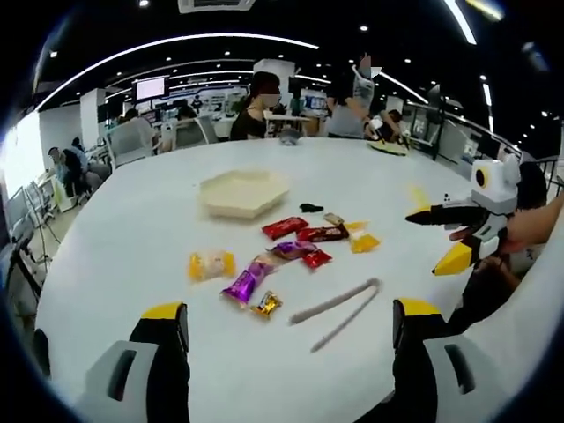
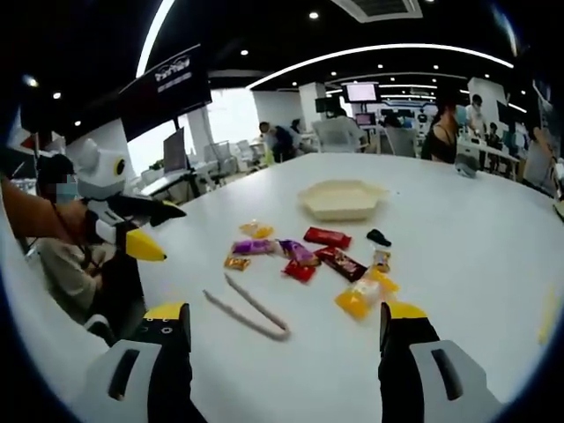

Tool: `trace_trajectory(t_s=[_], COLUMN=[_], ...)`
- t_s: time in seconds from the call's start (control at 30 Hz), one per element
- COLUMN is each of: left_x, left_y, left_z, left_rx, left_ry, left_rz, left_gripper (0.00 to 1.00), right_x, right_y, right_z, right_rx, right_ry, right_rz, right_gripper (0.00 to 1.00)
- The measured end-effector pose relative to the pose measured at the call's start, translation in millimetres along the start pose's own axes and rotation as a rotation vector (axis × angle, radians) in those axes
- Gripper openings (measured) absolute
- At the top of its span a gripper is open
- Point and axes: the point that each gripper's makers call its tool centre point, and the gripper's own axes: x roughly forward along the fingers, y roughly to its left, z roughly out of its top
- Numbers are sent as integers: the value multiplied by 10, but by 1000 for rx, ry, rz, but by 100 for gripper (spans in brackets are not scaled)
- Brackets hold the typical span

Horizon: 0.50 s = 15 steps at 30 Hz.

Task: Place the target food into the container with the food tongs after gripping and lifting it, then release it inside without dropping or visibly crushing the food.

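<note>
I see a wide white bench (image 1: 132,238) carrying everything. On it lies a shallow cream container (image 1: 244,192), and nearer me a loose scatter of wrapped snacks: a red packet (image 1: 285,227), a purple packet (image 1: 248,282), a yellow packet (image 1: 211,264). A pair of grey food tongs (image 1: 339,310) rests flat beside the snacks.

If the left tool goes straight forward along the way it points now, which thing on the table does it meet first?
Most likely the food tongs, lying flat on the white table just ahead between the open jaws of the left tool. The gold-wrapped snack lies about as near, slightly left, so depth is uncertain.
</note>
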Motion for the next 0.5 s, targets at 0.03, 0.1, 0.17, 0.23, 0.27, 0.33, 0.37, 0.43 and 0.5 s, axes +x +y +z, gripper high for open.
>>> trace_trajectory(t_s=[0.03,0.1,0.17,0.23,0.27,0.33,0.37,0.43,0.5], left_x=[12,36,53,52,48,60,68,98,131], left_y=[-3,3,-3,13,19,33,30,12,-13], left_z=[-30,-51,-88,-93,-93,-114,-126,-143,-154], left_rx=[2,24,53,78,81,92,102,114,128], left_ry=[18,22,40,40,37,34,37,33,30], left_rz=[-7,-21,-56,-71,-86,-111,-123,-157,-192], left_gripper=[97,97,97,97,97,97,96,96,96], right_x=[1,18,22,15,17,19,18,19,19], right_y=[4,17,12,15,7,0,-2,-7,-31], right_z=[-4,-25,-17,8,22,23,32,27,31], right_rx=[-1,-12,-14,-3,7,12,6,7,25], right_ry=[2,23,30,34,32,44,42,51,45], right_rz=[0,-2,-14,-29,-43,-67,-82,-99,-131], right_gripper=[90,90,89,89,89,89,89,89,89])
